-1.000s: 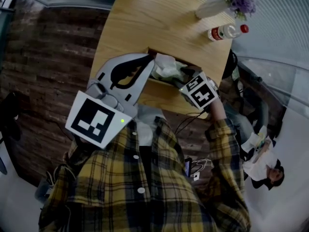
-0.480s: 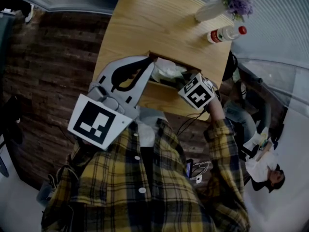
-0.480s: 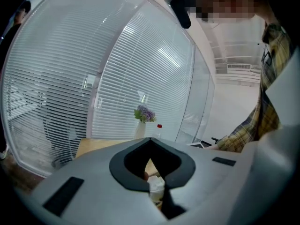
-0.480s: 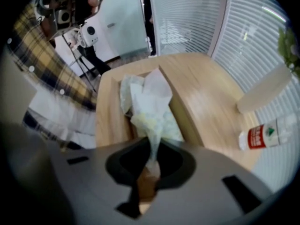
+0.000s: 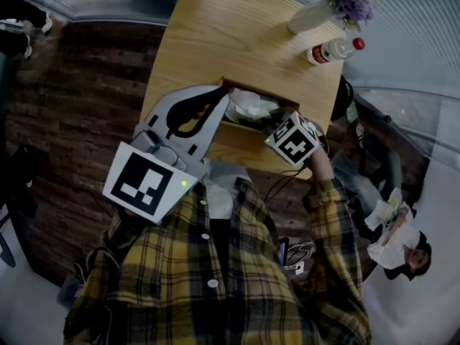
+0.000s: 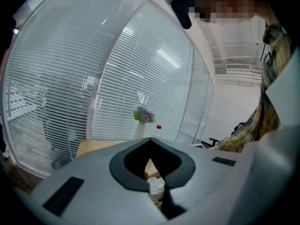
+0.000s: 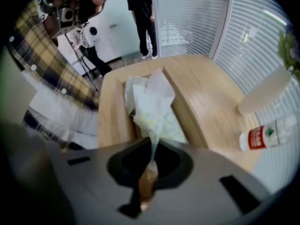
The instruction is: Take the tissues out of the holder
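Note:
A wooden tissue holder (image 5: 231, 126) stands near the table's front edge, with crumpled white tissues (image 5: 250, 104) in it. My right gripper (image 7: 150, 165) is finishing closing on one tissue (image 7: 152, 102): the pads pinch its lower end and the rest fans out over the holder (image 7: 187, 118). In the head view the right gripper (image 5: 272, 123) sits at the holder's right end under its marker cube. My left gripper (image 5: 227, 92) is shut, its tip at the holder's left corner. In its own view the left gripper (image 6: 156, 191) has nothing between the pads.
A white vase (image 5: 310, 13) with purple flowers and a red-capped bottle (image 5: 334, 49) stand at the table's far right; both also show as the vase (image 7: 265, 95) and bottle (image 7: 265, 135). A person (image 7: 140, 13) stands beyond the table. Another person (image 5: 395, 239) sits at the right.
The right gripper's cube has edged slightly left toward the holder. The tissue tuft sits a little lower. The left gripper has hardly moved.

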### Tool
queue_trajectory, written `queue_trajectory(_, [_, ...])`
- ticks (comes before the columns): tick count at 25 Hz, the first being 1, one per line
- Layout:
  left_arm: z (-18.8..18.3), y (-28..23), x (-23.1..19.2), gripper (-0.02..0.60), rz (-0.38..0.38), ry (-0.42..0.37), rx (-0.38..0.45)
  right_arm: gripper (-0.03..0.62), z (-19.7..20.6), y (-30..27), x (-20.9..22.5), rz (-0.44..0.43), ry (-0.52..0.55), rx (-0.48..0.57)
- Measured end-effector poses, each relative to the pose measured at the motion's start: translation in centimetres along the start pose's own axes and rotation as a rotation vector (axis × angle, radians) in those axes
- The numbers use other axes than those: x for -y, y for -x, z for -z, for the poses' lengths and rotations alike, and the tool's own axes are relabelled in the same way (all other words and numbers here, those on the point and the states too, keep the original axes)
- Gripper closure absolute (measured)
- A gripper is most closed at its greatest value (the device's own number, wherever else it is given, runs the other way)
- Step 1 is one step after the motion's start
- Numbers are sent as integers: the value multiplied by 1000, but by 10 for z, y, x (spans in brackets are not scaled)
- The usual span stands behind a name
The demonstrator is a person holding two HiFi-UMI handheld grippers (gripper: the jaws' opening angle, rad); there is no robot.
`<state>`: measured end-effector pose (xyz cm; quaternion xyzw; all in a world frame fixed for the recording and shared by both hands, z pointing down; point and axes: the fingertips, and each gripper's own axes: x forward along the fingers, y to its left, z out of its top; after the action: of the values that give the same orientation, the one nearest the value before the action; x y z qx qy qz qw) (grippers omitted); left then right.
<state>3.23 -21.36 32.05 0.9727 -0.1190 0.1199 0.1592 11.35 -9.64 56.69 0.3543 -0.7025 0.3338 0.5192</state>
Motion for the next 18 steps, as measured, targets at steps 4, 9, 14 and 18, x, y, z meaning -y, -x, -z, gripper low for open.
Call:
queue_trajectory(4, [-4, 3, 2, 572, 2, -8, 8, 579, -5, 8, -4, 4, 4, 19])
queue_trajectory(9, [-7, 4, 7, 572, 11, -24, 19, 579, -11, 21, -5, 32, 19, 45])
queue_trajectory(14, [-16, 4, 11, 572, 16, -36, 31, 579, -16, 41, -7, 56, 34, 70])
queue_trajectory(18, [-22, 2, 14, 572, 21, -50, 39, 579, -19, 56, -7, 83, 43, 90])
